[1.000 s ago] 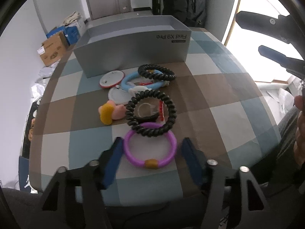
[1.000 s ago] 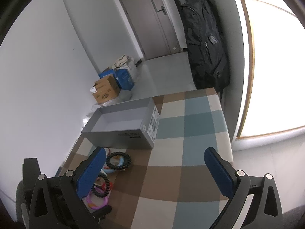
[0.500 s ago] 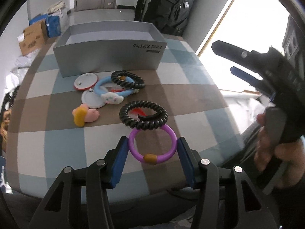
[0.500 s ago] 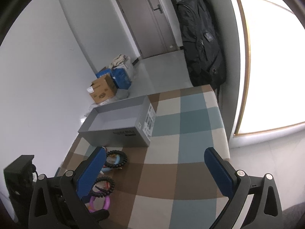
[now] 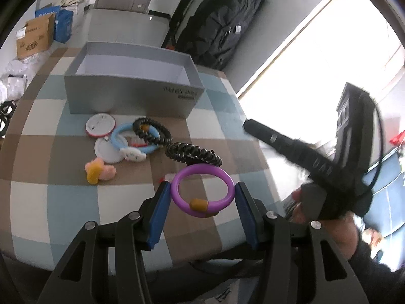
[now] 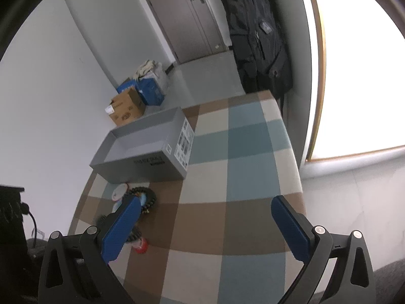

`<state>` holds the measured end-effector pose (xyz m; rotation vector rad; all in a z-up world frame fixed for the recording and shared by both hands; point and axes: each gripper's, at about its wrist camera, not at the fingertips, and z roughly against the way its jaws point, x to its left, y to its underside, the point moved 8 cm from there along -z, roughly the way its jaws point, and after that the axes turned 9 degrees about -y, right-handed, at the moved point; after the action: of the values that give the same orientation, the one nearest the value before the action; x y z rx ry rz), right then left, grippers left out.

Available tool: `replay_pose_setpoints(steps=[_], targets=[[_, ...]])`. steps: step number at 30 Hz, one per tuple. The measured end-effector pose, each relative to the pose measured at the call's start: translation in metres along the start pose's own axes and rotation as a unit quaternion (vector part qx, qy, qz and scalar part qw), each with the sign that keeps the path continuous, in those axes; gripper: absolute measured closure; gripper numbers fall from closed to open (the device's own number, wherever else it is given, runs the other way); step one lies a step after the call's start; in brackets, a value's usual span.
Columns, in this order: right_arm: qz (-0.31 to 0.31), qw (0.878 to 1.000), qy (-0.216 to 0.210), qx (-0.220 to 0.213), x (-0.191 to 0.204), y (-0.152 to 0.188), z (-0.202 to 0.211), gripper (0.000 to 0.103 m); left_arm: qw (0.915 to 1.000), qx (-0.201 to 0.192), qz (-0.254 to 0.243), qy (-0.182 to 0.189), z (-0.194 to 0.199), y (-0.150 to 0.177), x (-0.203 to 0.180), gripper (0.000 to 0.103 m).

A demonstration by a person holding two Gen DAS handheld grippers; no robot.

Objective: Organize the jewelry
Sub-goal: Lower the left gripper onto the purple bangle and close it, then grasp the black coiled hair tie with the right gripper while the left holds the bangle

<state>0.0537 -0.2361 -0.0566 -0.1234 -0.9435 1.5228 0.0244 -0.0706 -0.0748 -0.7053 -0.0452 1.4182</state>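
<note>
Left jaws clamping purple bangle (image 5: 201,189), right jaws spread

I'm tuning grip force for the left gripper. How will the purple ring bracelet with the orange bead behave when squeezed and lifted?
The purple ring bracelet with the orange bead keeps a clean round shape between the left gripper pads, so it is probably stiff. Its glossy curved surface may slip or pivot. It looks thin, likely light. The black coiled hair tie touching its far edge might drag along.
</note>
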Motion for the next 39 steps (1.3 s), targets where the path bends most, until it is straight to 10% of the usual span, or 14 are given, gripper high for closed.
replay_pose_setpoints(steps=[12, 21, 23, 39], targets=[[0.088, 0.993, -0.036, 0.072, 0.036, 0.028, -0.019, 0.008, 0.9987, 0.011, 0.033, 0.037, 0.001, -0.017, 0.021, 0.057], [0.170, 0.977, -0.086, 0.097, 0.075, 0.044, -0.037, 0.064, 0.9883, 0.088, 0.059, 0.110, -0.011, -0.016, 0.023, 0.057], [0.178, 0.974, -0.096, 0.100, 0.078, 0.045, -0.039, 0.092, 0.9844, 0.099, 0.070, 0.128, -0.011, -0.013, 0.023, 0.057], [0.041, 0.990, -0.109, 0.074, 0.039, 0.023, -0.033, 0.095, 0.9780, 0.134, 0.093, 0.130, -0.016, -0.001, 0.032, 0.057]])
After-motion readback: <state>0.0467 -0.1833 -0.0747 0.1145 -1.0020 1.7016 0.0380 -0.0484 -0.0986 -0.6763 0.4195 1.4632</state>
